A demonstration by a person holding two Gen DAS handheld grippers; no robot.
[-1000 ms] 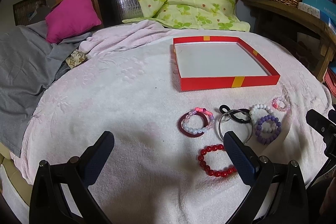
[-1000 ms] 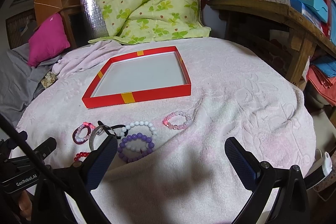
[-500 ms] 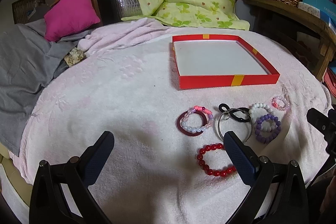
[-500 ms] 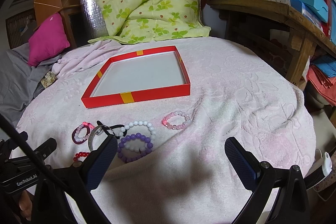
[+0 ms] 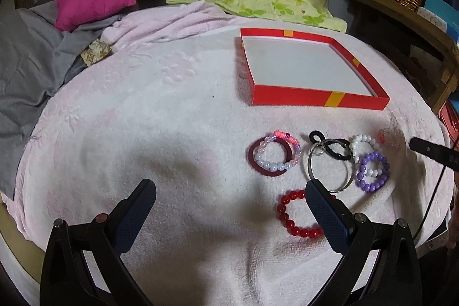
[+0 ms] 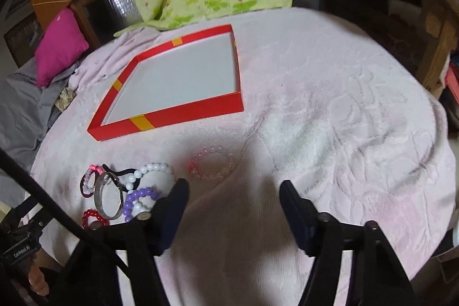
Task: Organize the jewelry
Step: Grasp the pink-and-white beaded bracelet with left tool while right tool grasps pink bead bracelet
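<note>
While both the left gripper [image 5: 229, 191] and right gripper [image 6: 233, 191] hover spread and empty-jawed over the pink towel [image 6: 330, 119], the pale pink bead bracelet [image 6: 211, 164] lies just ahead of the right gripper, near the red box lid [image 6: 186, 113].

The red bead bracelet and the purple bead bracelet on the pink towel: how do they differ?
The red bead bracelet lies alone, nearest the left tongs, one finger partly hiding it; the purple bead bracelet overlaps a white bead bracelet. The red beads look glossy and translucent, the purple ones matte and opaque. The red loop looks somewhat wider. Both are round-bead loops lying flat outside the red shallow cardboard box.
</note>
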